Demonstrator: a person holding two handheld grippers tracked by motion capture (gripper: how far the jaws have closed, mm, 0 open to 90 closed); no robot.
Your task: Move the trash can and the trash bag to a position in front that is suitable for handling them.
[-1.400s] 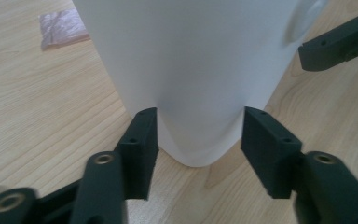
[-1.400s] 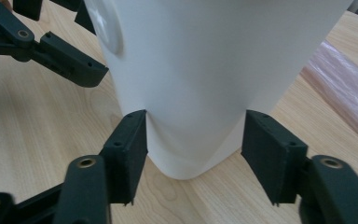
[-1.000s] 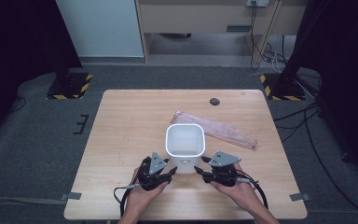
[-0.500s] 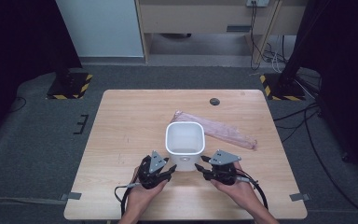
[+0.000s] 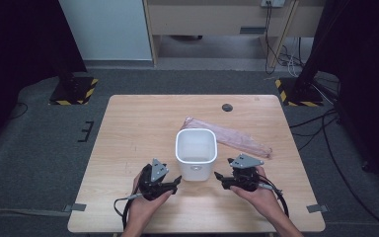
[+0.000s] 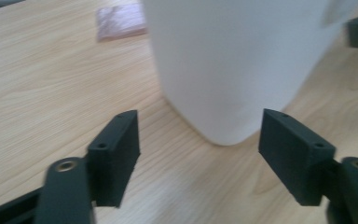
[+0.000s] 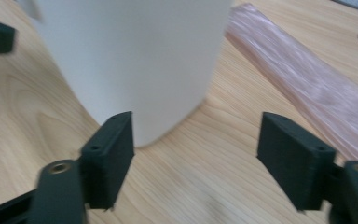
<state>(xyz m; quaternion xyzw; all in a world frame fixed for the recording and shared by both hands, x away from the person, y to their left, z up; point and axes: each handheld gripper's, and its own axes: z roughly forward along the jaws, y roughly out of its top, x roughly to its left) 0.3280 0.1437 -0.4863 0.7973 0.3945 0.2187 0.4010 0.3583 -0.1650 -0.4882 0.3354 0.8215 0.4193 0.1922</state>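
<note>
Wooden table (image 5: 143, 123) across the middle of the high view, dark grey floor all round it.

White bin (image 5: 194, 153), upright, open mouth up, just below the centre of the frame on the table; nothing visible inside. Same bin (image 6: 233, 60) across the upper middle and right of the left gripper view, its rounded lower corner ahead of the gap between the jaws, slightly blurred. Again (image 7: 130, 60) across the upper left and middle of the right gripper view, its corner just above the left-hand jaw.

Pink plastic bag (image 5: 232, 139), long and flat, slanting from behind the bin toward the right of the frame, lying on the wood. In the right gripper view, a pale pink band (image 7: 307, 88) down the right side; in the left gripper view, a small pink patch (image 6: 121, 22) at the top.

Left gripper (image 5: 175, 180) at lower centre-left of the high view, held in a hand, just beside the bin's lower left corner; jaws spread wide, nothing between them, not touching the bin.

Right gripper (image 5: 218, 177) at lower centre-right, mirrored, just beside the bin's lower right corner; jaws likewise wide apart and empty.

Small dark round mark (image 5: 227, 107) near the table's far edge, upper centre-right.
</note>
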